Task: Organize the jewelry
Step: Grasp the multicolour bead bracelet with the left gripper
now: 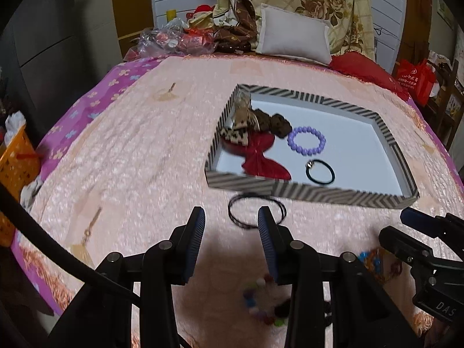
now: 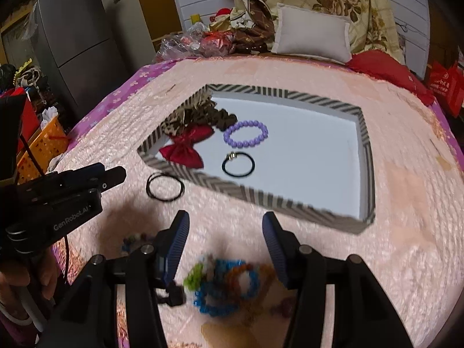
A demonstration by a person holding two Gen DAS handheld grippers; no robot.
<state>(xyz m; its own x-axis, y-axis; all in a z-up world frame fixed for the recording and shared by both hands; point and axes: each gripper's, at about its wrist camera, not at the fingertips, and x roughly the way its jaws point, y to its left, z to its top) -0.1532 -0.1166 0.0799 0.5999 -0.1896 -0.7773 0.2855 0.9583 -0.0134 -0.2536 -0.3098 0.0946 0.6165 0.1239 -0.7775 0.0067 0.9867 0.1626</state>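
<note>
A striped-rim tray (image 1: 313,194) (image 2: 261,200) lies on the pink bedspread. It holds a purple bead bracelet (image 1: 306,141) (image 2: 246,134), a black hair tie (image 1: 320,172) (image 2: 238,164), a red bow (image 1: 261,156) (image 2: 185,146) and brown scrunchies (image 1: 275,123) (image 2: 208,116). A thin black loop (image 1: 256,209) (image 2: 165,187) lies on the bedspread before the tray. My left gripper (image 1: 231,217) is open, just short of the loop, above a blurred multicoloured bead bracelet (image 1: 265,301). My right gripper (image 2: 226,226) is open above a pile of blue, green and orange bead bracelets (image 2: 226,284).
A white pillow (image 1: 294,36) (image 2: 313,33), a red cushion (image 2: 382,66) and bags crowd the bed's far end. An orange basket (image 1: 16,168) (image 2: 43,142) stands left of the bed. A grey cabinet (image 2: 78,43) is beyond it.
</note>
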